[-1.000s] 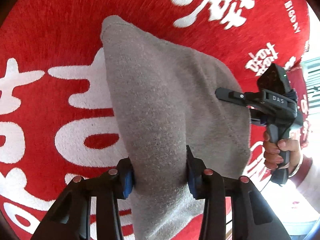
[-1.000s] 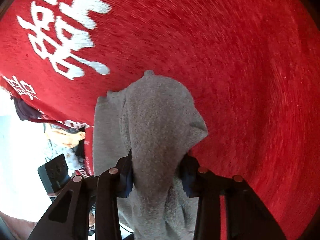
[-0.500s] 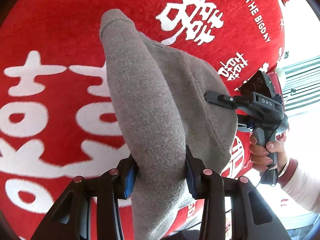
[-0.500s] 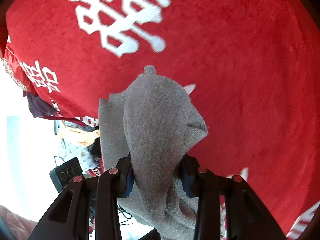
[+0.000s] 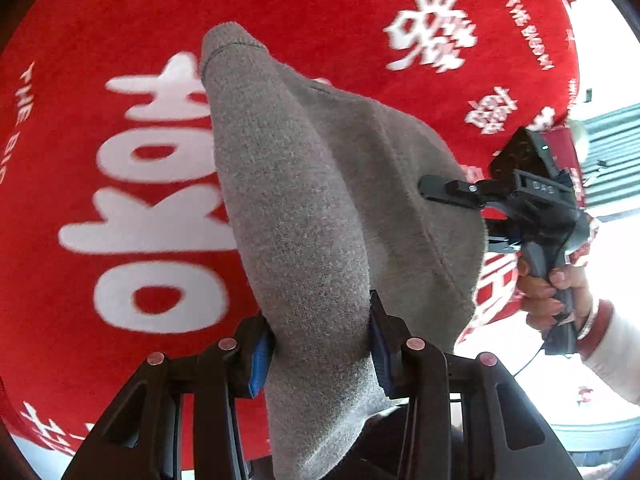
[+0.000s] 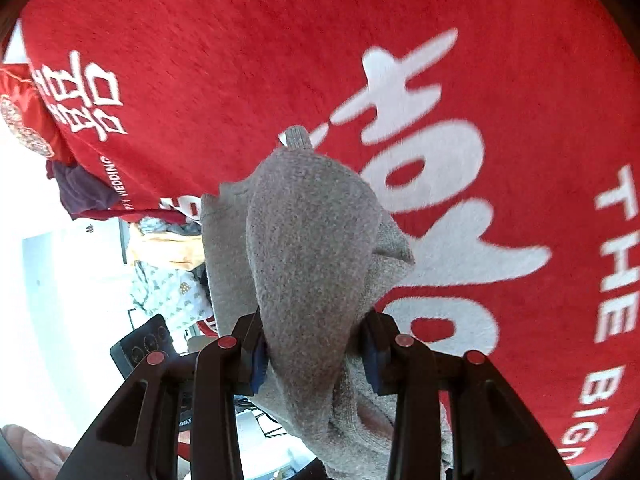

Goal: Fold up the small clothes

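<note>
A small grey knitted garment (image 5: 320, 184) hangs in the air above a red cloth with white characters (image 5: 120, 208). My left gripper (image 5: 322, 344) is shut on a thick bunch of its fabric, which bulges out between the blue pads. In the same view the right gripper (image 5: 444, 192) bites the garment's far edge, with a hand (image 5: 556, 292) round its handle. Seen from the right wrist, the right gripper (image 6: 316, 348) is shut on the grey garment (image 6: 312, 248), which rises in a hump and hides what lies behind it.
The red cloth (image 6: 460, 100) covers the whole surface under both grippers. Past its left edge lies a heap of other clothes (image 6: 168, 272), yellow and patterned, with a dark purple piece (image 6: 80, 192) above it. A bright white floor or wall lies beyond.
Both grippers have carried the hanging garment sideways over the red cloth and a little higher. The white characters have slid through both views. The grips on the fabric are unchanged.
</note>
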`<control>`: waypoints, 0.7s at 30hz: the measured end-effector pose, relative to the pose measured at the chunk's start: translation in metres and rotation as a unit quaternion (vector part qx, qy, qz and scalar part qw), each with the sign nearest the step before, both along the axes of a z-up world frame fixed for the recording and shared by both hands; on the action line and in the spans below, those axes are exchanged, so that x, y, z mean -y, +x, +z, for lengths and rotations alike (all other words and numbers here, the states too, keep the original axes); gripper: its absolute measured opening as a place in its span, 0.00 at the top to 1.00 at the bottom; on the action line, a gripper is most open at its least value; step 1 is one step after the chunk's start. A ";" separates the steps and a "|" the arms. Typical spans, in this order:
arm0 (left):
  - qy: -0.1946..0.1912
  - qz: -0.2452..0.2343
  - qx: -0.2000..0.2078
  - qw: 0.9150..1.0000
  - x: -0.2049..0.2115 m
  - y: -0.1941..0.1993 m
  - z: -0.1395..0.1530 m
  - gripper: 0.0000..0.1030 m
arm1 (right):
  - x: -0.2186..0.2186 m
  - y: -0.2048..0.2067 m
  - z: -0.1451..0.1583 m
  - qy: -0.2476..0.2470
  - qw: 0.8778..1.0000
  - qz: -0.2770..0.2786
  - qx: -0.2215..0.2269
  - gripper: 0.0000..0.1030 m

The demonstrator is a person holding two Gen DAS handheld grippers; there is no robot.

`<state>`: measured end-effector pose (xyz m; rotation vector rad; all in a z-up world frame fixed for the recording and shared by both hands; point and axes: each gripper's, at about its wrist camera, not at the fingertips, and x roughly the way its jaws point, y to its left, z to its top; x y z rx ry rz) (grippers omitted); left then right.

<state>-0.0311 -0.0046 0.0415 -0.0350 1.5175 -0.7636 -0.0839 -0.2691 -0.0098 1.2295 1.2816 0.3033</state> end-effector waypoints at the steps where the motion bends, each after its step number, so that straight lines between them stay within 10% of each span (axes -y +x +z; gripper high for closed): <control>1: 0.014 0.002 0.003 1.000 -0.005 0.001 -0.008 0.58 | -0.003 0.001 -0.006 -0.006 1.000 0.004 -0.005 0.60; 10: 0.105 0.066 0.030 0.992 -0.051 0.006 -0.027 0.55 | 0.009 0.007 -0.022 -0.132 0.989 0.004 -0.059 0.45; 12: 0.121 0.070 0.040 0.989 -0.054 0.003 -0.023 0.21 | 0.011 -0.005 -0.009 -0.144 0.988 0.009 -0.057 0.45; 20: 0.162 0.072 0.064 0.982 -0.036 -0.014 -0.010 0.13 | -0.031 -0.056 0.024 -0.119 0.989 0.080 -0.046 0.45; 21: 0.168 0.070 0.067 0.981 -0.033 -0.017 -0.009 0.00 | -0.041 -0.062 0.022 -0.110 0.989 0.084 -0.047 0.45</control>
